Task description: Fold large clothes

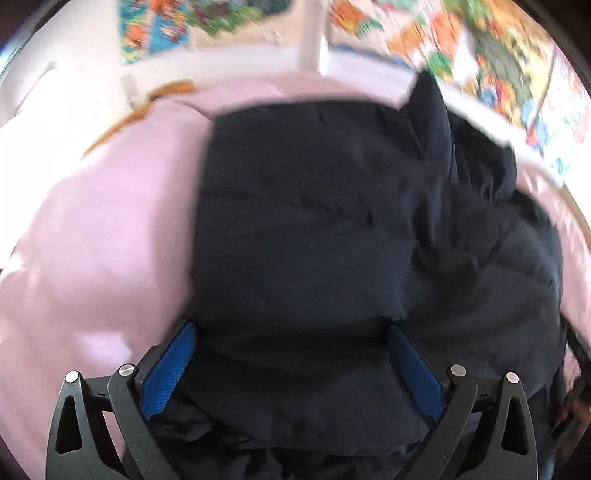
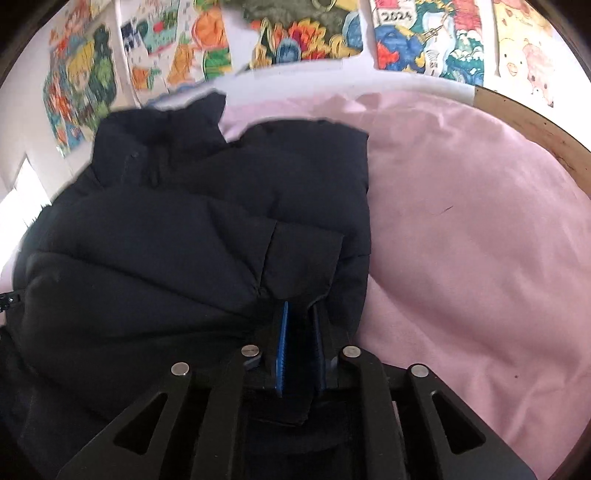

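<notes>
A dark navy puffer jacket (image 1: 314, 229) lies on a pink bed sheet (image 1: 96, 229), partly folded, its collar toward the far wall. My left gripper (image 1: 291, 332) is open, its blue pads (image 1: 170, 369) spread wide over the jacket's near edge, with padded fabric bulging between them. In the right wrist view the jacket (image 2: 192, 229) fills the left half. My right gripper (image 2: 301, 314) is shut on a fold of the jacket's near edge, with dark fabric pinched between its blue pads (image 2: 282, 350).
The pink sheet (image 2: 480, 240) spreads to the right of the jacket. A wooden bed edge (image 2: 546, 136) curves at the far right. Colourful posters (image 2: 306, 33) cover the white wall behind the bed. The left view is blurred.
</notes>
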Tool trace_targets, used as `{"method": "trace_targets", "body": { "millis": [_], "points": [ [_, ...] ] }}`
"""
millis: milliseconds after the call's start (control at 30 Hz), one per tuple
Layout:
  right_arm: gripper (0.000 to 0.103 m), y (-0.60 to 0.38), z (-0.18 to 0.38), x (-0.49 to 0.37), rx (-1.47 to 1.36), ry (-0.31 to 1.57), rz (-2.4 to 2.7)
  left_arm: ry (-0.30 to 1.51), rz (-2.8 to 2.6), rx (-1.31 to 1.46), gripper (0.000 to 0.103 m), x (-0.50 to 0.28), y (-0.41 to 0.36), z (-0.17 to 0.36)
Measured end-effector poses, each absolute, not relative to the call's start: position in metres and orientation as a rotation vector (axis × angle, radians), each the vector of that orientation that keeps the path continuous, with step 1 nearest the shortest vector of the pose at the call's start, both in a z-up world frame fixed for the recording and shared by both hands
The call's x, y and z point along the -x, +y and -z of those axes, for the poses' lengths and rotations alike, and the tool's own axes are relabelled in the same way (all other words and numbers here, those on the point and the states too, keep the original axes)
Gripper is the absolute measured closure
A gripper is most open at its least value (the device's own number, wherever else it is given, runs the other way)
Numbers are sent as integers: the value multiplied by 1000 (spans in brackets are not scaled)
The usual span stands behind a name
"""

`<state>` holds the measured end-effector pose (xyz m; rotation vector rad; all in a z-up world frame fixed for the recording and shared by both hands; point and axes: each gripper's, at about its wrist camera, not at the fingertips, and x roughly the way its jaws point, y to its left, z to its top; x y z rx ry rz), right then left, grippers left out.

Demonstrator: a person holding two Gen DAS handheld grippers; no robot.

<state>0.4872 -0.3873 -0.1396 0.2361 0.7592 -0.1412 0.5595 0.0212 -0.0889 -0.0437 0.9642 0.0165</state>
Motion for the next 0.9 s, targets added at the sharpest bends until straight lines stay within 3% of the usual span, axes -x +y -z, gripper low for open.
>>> {"method": "trace_targets", "body": {
  "millis": [100,167,233,333,567,800,900],
  "points": [
    [77,-397,117,-471,-289,708,135,862,16,116,0,-548,29,55],
    [50,-401,92,-462,-306,645,115,822,53,138,0,-548,28,35],
    [36,-400,70,-460,-309,600,76,804,96,157,0,-557,20,18],
    [29,-397,47,-478,-332,600,-46,809,159,184,0,-579,11,6],
    [27,-390,52,-564,-403,684,-198,820,252,231,0,-661,-41,21],
    [27,-380,67,-652,-505,624,-204,797,258,153,0,-726,-78,35],
    [38,-371,73,-678,-523,628,-135,772,221,144,11,-734,-82,42]
  ]
}}
